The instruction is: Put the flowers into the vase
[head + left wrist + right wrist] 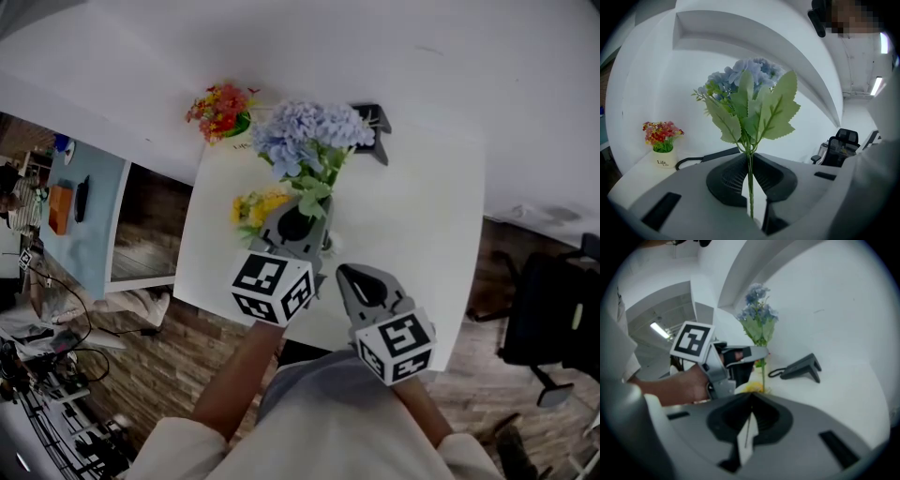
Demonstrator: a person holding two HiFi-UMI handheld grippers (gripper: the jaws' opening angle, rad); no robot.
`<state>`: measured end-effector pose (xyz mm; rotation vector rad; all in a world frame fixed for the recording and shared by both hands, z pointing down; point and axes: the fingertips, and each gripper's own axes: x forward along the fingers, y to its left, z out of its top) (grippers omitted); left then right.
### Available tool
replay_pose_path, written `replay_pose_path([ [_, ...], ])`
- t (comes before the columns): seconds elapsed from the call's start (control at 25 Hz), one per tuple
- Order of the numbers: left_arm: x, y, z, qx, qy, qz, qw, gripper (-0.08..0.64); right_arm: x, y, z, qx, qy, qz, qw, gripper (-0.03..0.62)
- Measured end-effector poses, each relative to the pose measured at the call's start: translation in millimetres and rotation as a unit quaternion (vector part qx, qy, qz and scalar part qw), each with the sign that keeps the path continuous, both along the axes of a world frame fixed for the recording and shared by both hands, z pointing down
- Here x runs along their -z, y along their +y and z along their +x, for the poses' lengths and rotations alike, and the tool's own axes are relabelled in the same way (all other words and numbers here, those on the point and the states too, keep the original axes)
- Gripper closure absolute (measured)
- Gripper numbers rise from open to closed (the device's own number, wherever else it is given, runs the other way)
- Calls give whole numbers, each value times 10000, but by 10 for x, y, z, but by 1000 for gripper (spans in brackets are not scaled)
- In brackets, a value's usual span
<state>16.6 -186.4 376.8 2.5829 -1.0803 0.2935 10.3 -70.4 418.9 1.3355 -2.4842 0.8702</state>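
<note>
Over the white counter [412, 216], the left gripper [300, 223] covers the lower end of the thin green stem [750, 187] in the head view. The left gripper view shows its jaws clamped on that stem, holding the bunch of pale blue artificial flowers with broad green leaves [309, 131] upright above the counter. A small bunch of yellow flowers [258, 206] lies on the counter just beside it, half hidden by the gripper's grey body and only a blur in the right gripper view. The right gripper [345, 272] hangs near the counter's front edge, jaws together with nothing between them. Toward the back stand a small white pot of red and orange flowers [220, 111] and a black angled stand [373, 122] with a cable. White walls curve behind; the floor [169, 356] is brown wood, with a black office chair [553, 319] at the right.
</note>
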Motion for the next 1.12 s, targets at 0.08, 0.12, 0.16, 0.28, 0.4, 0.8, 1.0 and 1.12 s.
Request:
replay_pose_path([
  [0.08, -61, 31, 30, -21, -45, -16, 10000, 517, -14, 18, 20, 0, -7, -1, 10000, 569],
  [0.12, -94, 56, 54, -28, -71, -23, 10000, 517, -21, 37, 40, 0, -10, 3, 10000, 569],
  [0.16, -124, 83, 78, -31, -96, -30, 9999, 517, -28, 58, 62, 1, -12, 6, 10000, 569],
  [0.28, -187, 131, 108, -44, -157, -43, 9999, 515, -35, 91, 95, -1, -6, 15, 10000, 569],
  [0.4, -242, 160, 106, -81, -205, -49, 9997, 515, -34, 90, 103, -16, -8, 8, 10000, 569],
  [0.8, -448, 262, 86, -121, -325, -122, 9993, 514, -53, 94, 99, -10, 3, -2, 10000, 569],
  [1.0, -518, 308, 81, -180, -357, -143, 9991, 514, -56, 100, 100, -6, -8, 0, 10000, 569],
  [1.12, -555, 328, 73, -195, -412, -112, 9989, 514, -66, 110, 101, 8, -13, -2, 10000, 569],
])
